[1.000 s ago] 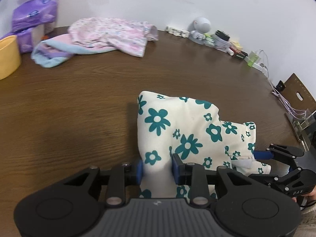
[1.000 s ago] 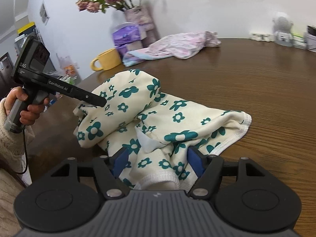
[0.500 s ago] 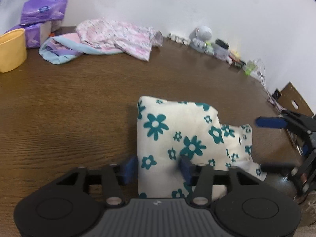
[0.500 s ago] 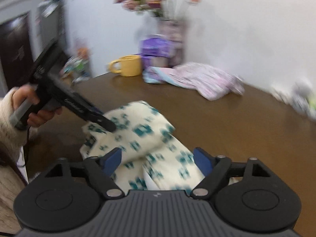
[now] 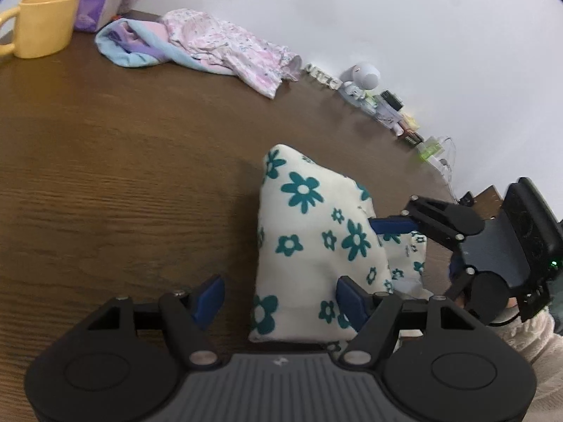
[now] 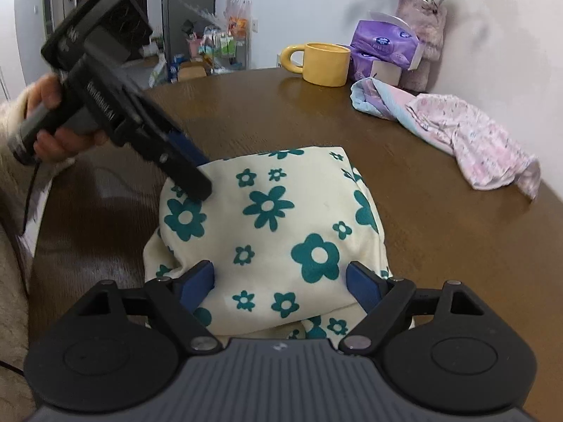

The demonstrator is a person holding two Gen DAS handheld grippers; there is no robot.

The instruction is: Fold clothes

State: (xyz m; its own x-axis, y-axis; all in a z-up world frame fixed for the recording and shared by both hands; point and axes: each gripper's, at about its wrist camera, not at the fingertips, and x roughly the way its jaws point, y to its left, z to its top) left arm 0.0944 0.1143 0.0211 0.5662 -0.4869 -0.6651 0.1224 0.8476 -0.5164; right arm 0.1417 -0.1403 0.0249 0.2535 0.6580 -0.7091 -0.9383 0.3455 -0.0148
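A cream cloth with teal flowers (image 5: 309, 242) lies folded in a thick bundle on the brown wooden table (image 5: 123, 183). My left gripper (image 5: 281, 297) straddles its near edge and its jaws are opening. The left pad stands clear of the fabric and the right pad is at the cloth's side, not pinching. In the right wrist view the same cloth (image 6: 274, 218) lies between the wide-apart pads of my right gripper (image 6: 279, 281), which is open and holds nothing. The left gripper's fingers (image 6: 190, 179) rest over the cloth's far left corner there.
A yellow mug (image 6: 323, 63), purple tissue packs (image 6: 383, 42) and a vase of flowers (image 6: 422, 24) stand at the table's far side. Pink and blue garments (image 6: 468, 140) lie heaped nearby. Small gadgets (image 5: 366, 84) line the wall. The table's edge (image 6: 38, 246) runs close on the left.
Both grippers have opened and let go of the cloth, which now lies folded over. The right gripper has rolled and swung round to the cloth's side.
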